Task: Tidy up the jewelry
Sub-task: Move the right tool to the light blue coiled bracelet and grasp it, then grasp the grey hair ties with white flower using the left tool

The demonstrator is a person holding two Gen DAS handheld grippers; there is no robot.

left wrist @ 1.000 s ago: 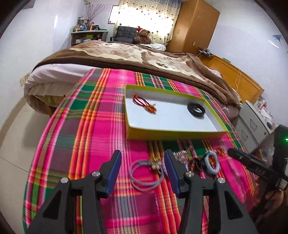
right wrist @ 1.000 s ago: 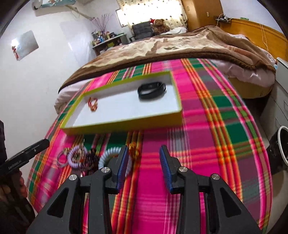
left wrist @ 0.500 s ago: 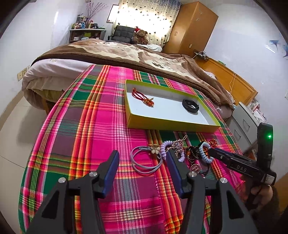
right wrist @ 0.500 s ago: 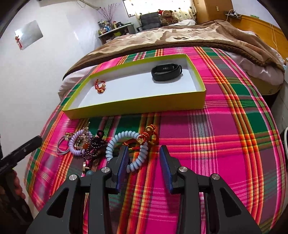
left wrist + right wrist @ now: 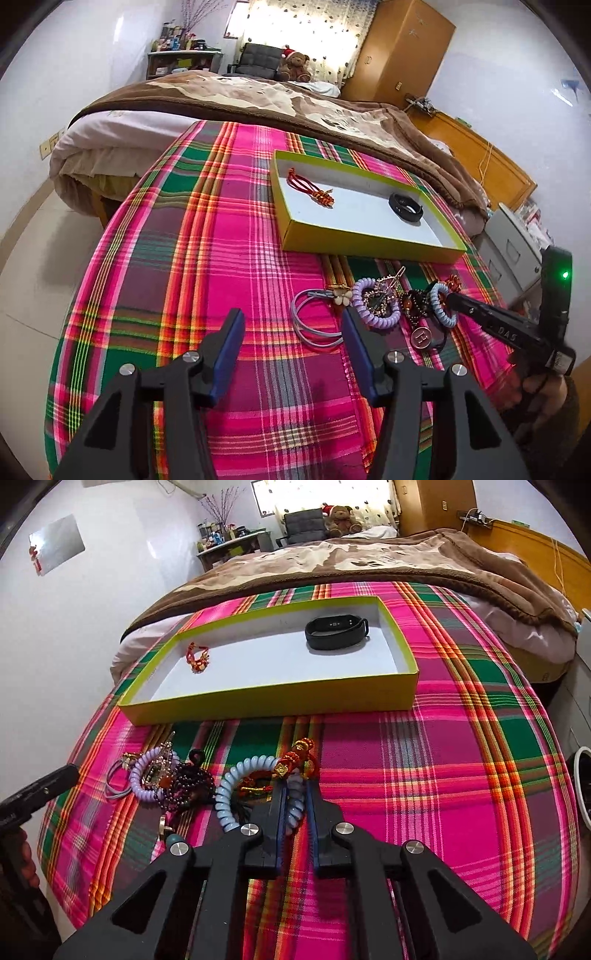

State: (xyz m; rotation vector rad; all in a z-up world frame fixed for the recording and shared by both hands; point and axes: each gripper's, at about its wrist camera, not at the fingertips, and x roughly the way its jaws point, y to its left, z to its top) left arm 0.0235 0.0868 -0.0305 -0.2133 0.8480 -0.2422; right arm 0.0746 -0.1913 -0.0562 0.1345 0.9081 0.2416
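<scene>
A lime box (image 5: 280, 701) with a white floor holds a red cord bracelet (image 5: 197, 659) and a black fitness band (image 5: 336, 631). In front of it on the plaid cloth lies a jewelry pile: a purple coil band (image 5: 142, 782), dark beads (image 5: 188, 782), a red knotted charm (image 5: 295, 760) and a pale blue coil band (image 5: 229, 794). My right gripper (image 5: 294, 805) is shut on the near side of the blue coil band. In the left wrist view its tip (image 5: 456, 298) rests at that band (image 5: 439, 310). My left gripper (image 5: 291, 317) hangs open over bare cloth, beside grey hair ties (image 5: 314, 325).
A round pendant marked H (image 5: 422, 336) lies at the pile's near edge. A bed with a brown blanket (image 5: 258, 96) runs behind the plaid-covered table. Grey drawers (image 5: 513, 251) stand at the right. The cloth (image 5: 424, 794) right of the pile is bare.
My right gripper came down to the pile and its jaws went from open to shut on the blue coil band. The left gripper stayed open and about where it was.
</scene>
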